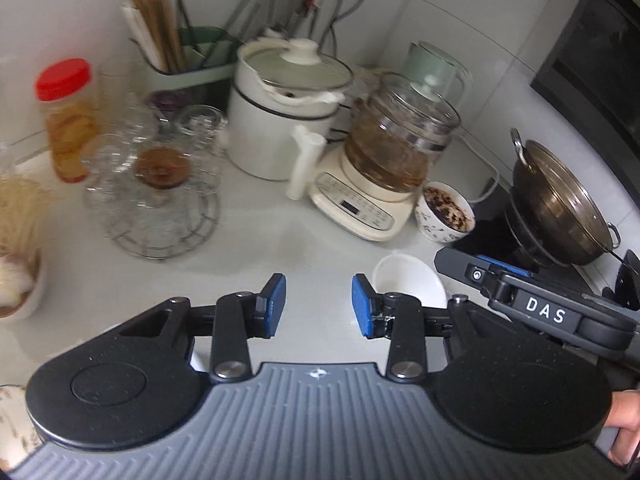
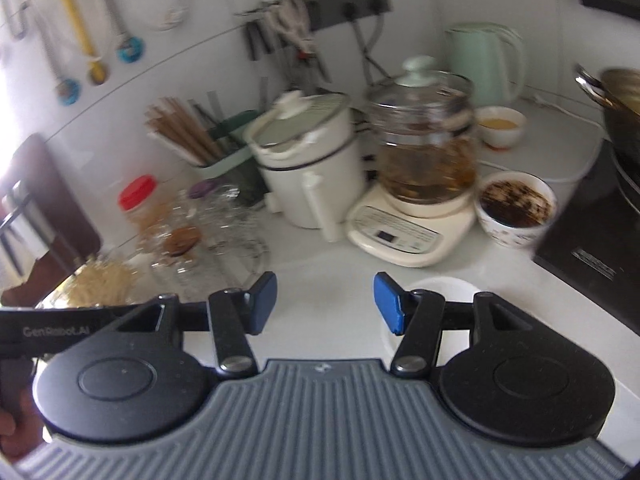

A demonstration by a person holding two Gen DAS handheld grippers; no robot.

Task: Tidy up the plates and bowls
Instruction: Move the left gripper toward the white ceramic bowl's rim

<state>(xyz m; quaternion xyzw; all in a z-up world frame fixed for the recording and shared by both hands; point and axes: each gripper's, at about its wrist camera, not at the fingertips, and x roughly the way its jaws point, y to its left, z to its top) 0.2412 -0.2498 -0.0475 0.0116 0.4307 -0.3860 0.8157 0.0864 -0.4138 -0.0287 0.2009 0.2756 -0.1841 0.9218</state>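
You held both grippers over a crowded kitchen counter point(image 1: 248, 248), each with its jaws apart and nothing between them. The left gripper point(image 1: 319, 306) hung above bare counter, the white dish point(image 1: 404, 280) just beside its right finger; the right gripper point(image 2: 325, 302) showed the same dish point(image 2: 440, 288) half hidden behind its own right finger. Whether that dish was a shallow bowl or a small plate, the blurred pictures did not settle.

Behind it stood a patterned bowl point(image 1: 444, 216) with dark residue, close to the base of a glass kettle point(image 1: 396, 152) and beside the black hob point(image 2: 592, 248). A smaller bowl point(image 2: 500, 126) with something yellow in it sat further back, near the green kettle point(image 2: 486, 60). A white pot point(image 1: 280, 120) and a rack of glasses point(image 1: 160, 188) filled the left of the scene.

The step in hand looked like the approach: no crockery had yet been taken. Your next move probably called for one gripper to come down on the white dish's rim, one finger inside and one outside, and to close there before lifting. The patterned bowl stood tight against the kettle base, so it would want a careful entry.
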